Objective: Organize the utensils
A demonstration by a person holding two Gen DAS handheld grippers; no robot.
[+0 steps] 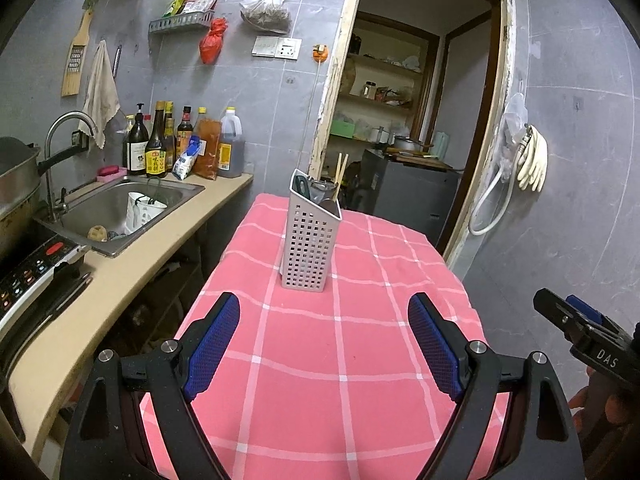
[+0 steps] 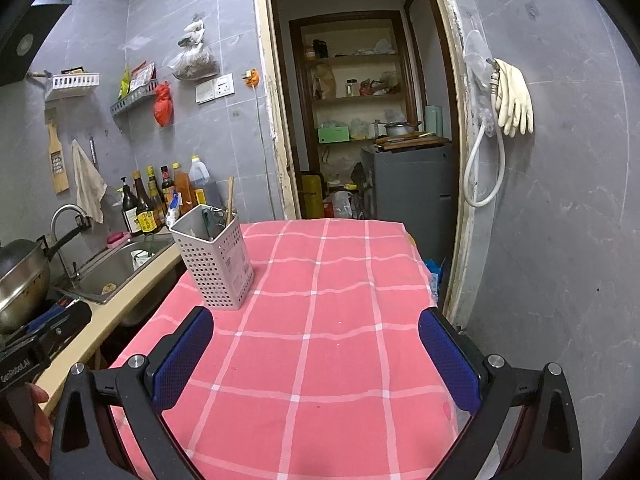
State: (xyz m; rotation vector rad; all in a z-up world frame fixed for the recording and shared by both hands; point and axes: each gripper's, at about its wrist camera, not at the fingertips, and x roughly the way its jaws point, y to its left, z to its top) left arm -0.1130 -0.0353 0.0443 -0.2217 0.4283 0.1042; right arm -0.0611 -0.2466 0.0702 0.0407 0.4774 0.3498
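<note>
A grey perforated utensil holder [image 1: 310, 246] stands upright on the table with the pink checked cloth [image 1: 340, 352]. Wooden chopsticks [image 1: 342, 174] and dark-handled utensils stick out of it. It also shows in the right wrist view [image 2: 216, 260], at the table's left side. My left gripper [image 1: 324, 312] is open and empty, a little in front of the holder. My right gripper [image 2: 316, 324] is open and empty over the cloth [image 2: 320, 340], right of the holder. The right gripper's body shows at the right edge of the left wrist view [image 1: 588, 332].
A counter [image 1: 132, 264] runs along the left with a sink [image 1: 120, 208], several sauce bottles [image 1: 184, 144], a wok [image 1: 16, 176] and an induction cooker [image 1: 32, 272]. A doorway [image 1: 416, 120] with a grey cabinet lies behind the table. A grey tiled wall [image 2: 560, 200] with hanging gloves is on the right.
</note>
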